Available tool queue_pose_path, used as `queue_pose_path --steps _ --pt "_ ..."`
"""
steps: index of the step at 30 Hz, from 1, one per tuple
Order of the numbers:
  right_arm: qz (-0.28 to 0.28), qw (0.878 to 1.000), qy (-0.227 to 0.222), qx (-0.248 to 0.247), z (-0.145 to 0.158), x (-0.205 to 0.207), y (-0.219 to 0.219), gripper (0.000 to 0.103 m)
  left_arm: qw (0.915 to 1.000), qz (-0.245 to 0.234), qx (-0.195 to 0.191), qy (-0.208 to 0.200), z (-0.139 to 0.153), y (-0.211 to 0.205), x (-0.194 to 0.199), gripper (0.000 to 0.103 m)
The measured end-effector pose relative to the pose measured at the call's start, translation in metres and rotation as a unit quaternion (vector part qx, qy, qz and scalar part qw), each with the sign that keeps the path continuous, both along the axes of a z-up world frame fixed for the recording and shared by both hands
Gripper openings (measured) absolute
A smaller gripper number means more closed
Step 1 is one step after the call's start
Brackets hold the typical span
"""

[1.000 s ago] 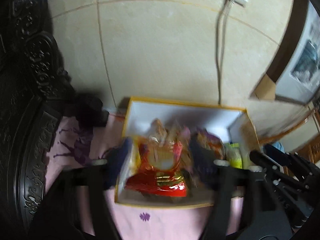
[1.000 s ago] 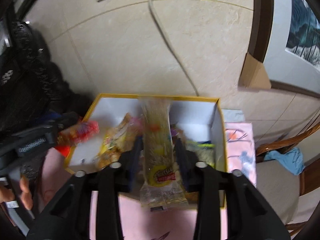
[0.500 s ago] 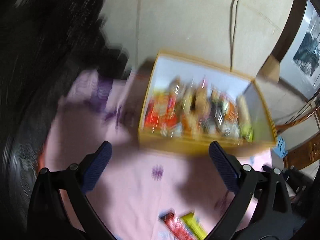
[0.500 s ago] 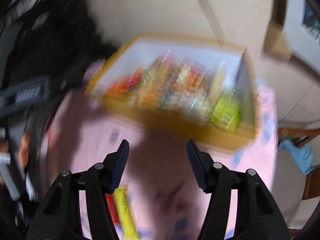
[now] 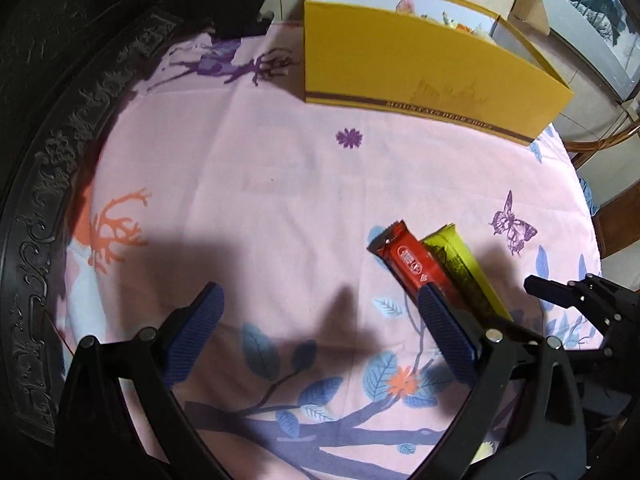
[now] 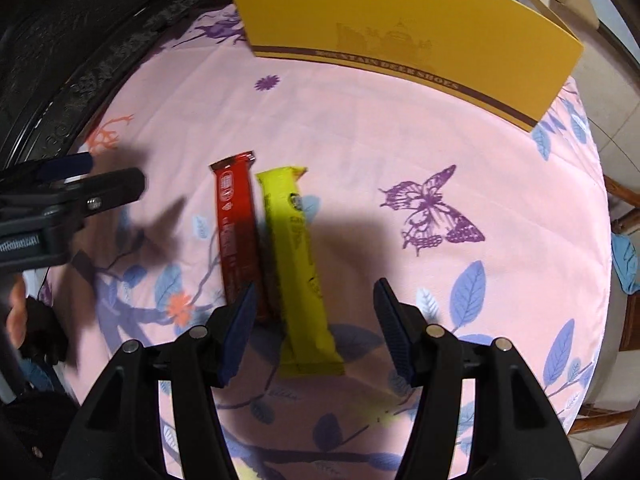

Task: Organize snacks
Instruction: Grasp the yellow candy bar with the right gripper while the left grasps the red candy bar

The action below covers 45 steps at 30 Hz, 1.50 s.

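A red snack bar (image 6: 237, 229) and a yellow snack bar (image 6: 298, 256) lie side by side on the pink printed cloth (image 6: 400, 152). They also show in the left wrist view, red (image 5: 412, 262) and yellow (image 5: 464, 270). My right gripper (image 6: 314, 298) is open and empty, low over the near end of the yellow bar. My left gripper (image 5: 320, 306) is open and empty, to the left of the bars. A yellow box (image 5: 420, 80) with snacks inside stands at the far side of the cloth; it also shows in the right wrist view (image 6: 400, 36).
A dark carved wooden edge (image 5: 52, 160) curves along the left of the cloth. A wooden chair (image 6: 624, 200) stands off the right side. The left gripper's body (image 6: 60, 200) shows at the left of the right wrist view.
Both grippers let go of their snacks in the box, opened, and pulled back and down toward the near part of the cloth. The two bars have come into close view.
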State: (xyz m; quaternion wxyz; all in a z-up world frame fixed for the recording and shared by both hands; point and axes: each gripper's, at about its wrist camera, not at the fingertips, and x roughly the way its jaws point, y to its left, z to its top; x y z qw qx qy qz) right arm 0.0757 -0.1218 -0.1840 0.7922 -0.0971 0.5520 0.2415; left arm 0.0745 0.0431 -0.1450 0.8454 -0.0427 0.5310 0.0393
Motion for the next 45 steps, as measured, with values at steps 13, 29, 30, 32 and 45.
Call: queue_pose_path --steps 13,29,30,32,45 --pt "0.000 1.000 -0.006 -0.023 -0.023 0.000 0.012 0.021 0.9997 -0.024 0.004 0.007 0.002 -0.020 0.000 0.099" --pt "-0.079 0.997 0.010 -0.011 -0.026 0.015 -0.028 0.022 0.9967 -0.016 -0.048 0.063 -0.054 -0.061 0.026 0.099" --pt "-0.079 0.997 0.010 -0.011 -0.026 0.014 -0.029 0.022 0.9962 -0.013 -0.054 0.067 -0.057 -0.061 0.028 0.099" --pt "-0.078 0.997 0.011 -0.011 -0.025 0.014 -0.032 0.022 0.9955 -0.009 -0.061 0.072 -0.063 -0.064 0.031 0.099" --pt "-0.083 0.996 0.010 -0.016 -0.024 0.006 -0.040 0.022 0.9987 0.016 -0.004 0.048 -0.059 -0.065 0.027 0.061"
